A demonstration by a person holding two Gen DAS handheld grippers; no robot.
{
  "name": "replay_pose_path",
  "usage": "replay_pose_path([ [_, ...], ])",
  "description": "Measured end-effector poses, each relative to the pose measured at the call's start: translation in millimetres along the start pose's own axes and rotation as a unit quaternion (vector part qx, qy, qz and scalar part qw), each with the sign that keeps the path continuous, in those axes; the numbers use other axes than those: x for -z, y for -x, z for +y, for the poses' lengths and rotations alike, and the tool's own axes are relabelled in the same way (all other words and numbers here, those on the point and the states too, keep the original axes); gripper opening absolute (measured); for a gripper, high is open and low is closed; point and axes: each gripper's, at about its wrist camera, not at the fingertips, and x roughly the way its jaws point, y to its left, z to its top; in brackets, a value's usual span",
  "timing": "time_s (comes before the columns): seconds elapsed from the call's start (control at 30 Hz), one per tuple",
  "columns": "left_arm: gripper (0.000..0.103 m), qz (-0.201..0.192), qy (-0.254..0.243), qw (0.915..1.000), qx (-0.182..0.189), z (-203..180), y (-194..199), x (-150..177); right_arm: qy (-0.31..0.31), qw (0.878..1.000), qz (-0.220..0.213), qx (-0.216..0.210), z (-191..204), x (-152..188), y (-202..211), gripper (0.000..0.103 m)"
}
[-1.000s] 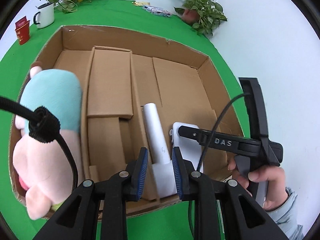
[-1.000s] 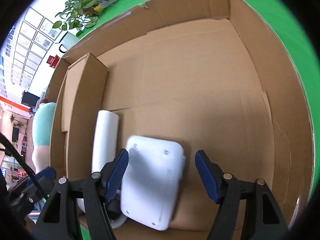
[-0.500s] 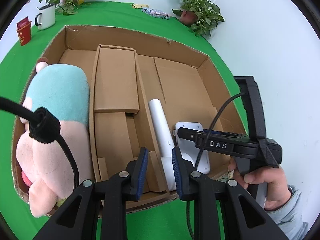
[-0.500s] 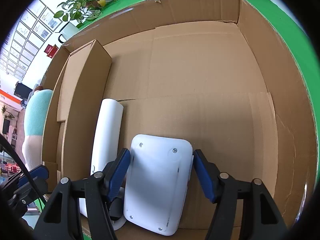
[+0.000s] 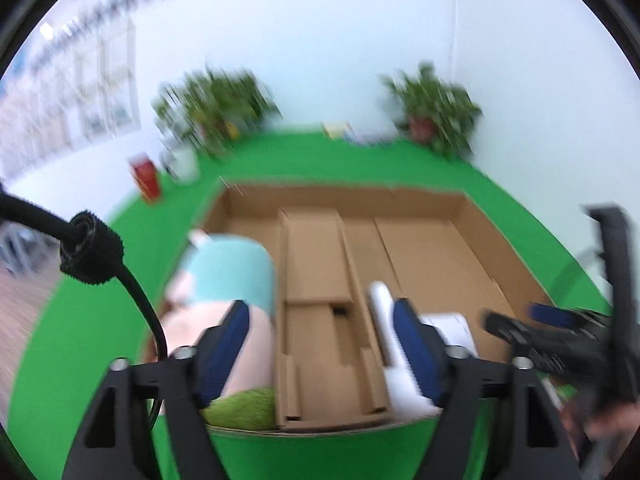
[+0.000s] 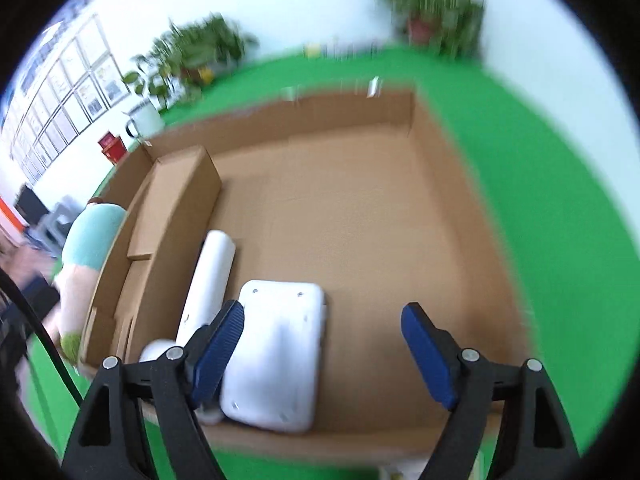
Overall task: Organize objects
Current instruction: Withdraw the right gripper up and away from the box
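An open cardboard box (image 5: 424,196) (image 6: 448,160) lies on the green table. Inside lie a white cylindrical device (image 5: 380,308) (image 6: 210,276), a flat white rectangular device (image 6: 280,344) (image 5: 452,326) beside it, and a pink and teal plush toy (image 5: 224,276) (image 6: 86,248) in the left compartment. My left gripper (image 5: 320,344) is open and empty above the box's near edge. My right gripper (image 6: 324,352) is open and empty above the flat white device; it also shows in the left wrist view (image 5: 560,332).
A folded cardboard divider (image 5: 316,280) (image 6: 172,208) splits the box. At the table's far side stand a white mug (image 6: 142,122), a red box (image 5: 146,178) (image 6: 112,148) and two potted plants (image 5: 216,108) (image 5: 436,116). Both views are blurred.
Both grippers have pulled back and tilted up from the box. The left gripper's jaws have opened wide. The right jaws have opened wider and stand away from the flat white device.
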Motion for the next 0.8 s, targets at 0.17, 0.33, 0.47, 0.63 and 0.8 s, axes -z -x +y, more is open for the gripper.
replay_pose_path([
  [0.17,0.102,-0.049,-0.006,0.9976,-0.05,-15.6,30.5,24.8,0.052,0.992,-0.109,0.035,6.8,59.0,57.8,0.083],
  [0.33,0.102,-0.054,-0.01,0.9965,-0.063,-29.8,49.4,46.4,0.062,0.984,-0.162,0.029,8.6,103.7,83.4,0.083],
  [0.47,0.102,-0.053,-0.021,0.9958,-0.072,-38.5,67.6,56.2,0.068,0.978,-0.183,0.071,6.4,118.9,97.7,0.083],
  [0.63,0.092,-0.054,-0.045,0.994,-0.083,-48.6,93.9,66.9,0.048,0.981,-0.177,0.06,-3.8,124.9,109.1,0.083],
  [0.8,0.064,-0.051,-0.041,0.9939,-0.089,-47.0,105.8,69.7,0.068,0.98,-0.18,0.056,5.7,134.7,117.4,0.083],
])
